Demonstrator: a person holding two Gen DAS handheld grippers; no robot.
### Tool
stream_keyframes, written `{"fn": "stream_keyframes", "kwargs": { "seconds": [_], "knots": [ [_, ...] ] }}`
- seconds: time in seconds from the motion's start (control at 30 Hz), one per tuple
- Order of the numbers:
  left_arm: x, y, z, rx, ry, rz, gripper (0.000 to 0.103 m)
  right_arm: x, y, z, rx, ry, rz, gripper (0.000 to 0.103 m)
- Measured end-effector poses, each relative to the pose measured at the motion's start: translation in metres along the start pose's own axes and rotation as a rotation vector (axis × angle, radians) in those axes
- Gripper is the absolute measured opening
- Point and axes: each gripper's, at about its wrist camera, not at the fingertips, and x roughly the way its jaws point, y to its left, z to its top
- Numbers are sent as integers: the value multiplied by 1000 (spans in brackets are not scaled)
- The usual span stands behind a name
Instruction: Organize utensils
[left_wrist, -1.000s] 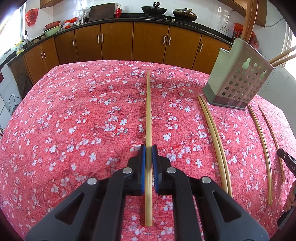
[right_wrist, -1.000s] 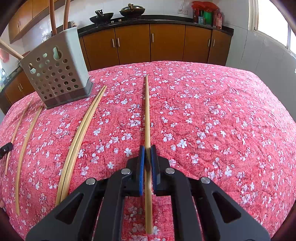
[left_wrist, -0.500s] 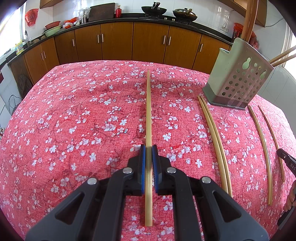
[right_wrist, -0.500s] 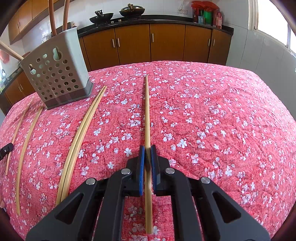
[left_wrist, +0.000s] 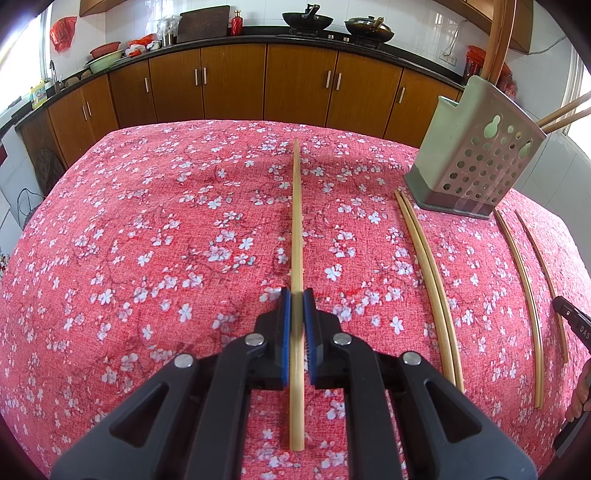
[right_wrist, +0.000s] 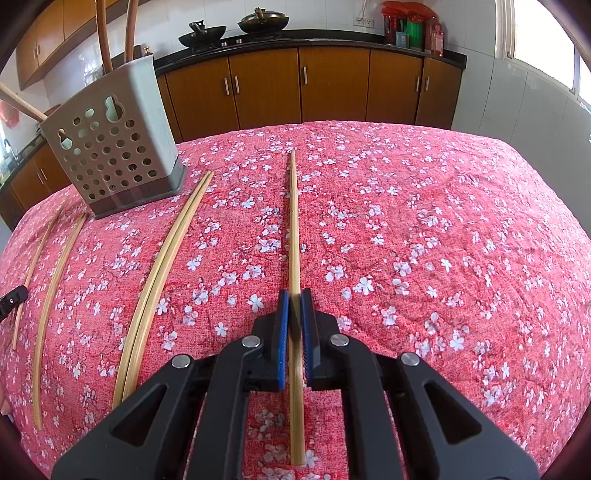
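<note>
Grippers both clamp chopsticks: left gripper (left_wrist: 296, 295) on one chopstick (left_wrist: 297, 221), right gripper (right_wrist: 294, 295) on another (right_wrist: 294, 221); utensil holder (left_wrist: 476, 162) at two o'clock.

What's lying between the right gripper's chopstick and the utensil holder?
A touching pair of chopsticks lies between the held chopstick and the holder, seen from the right wrist.

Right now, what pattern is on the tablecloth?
Red tablecloth scattered with small white blossoms; the right wrist view shows it best.

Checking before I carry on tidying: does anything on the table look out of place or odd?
Loose chopsticks lie on the red floral tablecloth beside the perforated utensil holder instead of in it. Each gripper is shut on one chopstick.
</note>
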Motion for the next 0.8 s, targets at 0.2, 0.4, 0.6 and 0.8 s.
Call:
{"fn": "stream_keyframes", "kwargs": {
  "seconds": [0.2, 0.4, 0.6, 0.8],
  "knots": [
    [0, 0, 0, 0, 0, 0, 11, 0, 0, 0, 1, 0, 1, 8],
    [0, 0, 0, 0, 1, 0, 11, 0, 1, 0, 3, 0, 2, 8],
    [0, 0, 0, -1, 1, 0, 11, 0, 2, 0, 4, 0, 4, 8],
    [1, 1, 0, -1, 1, -1, 11, 0, 1, 1, 6, 0, 6, 8]
  ]
}}
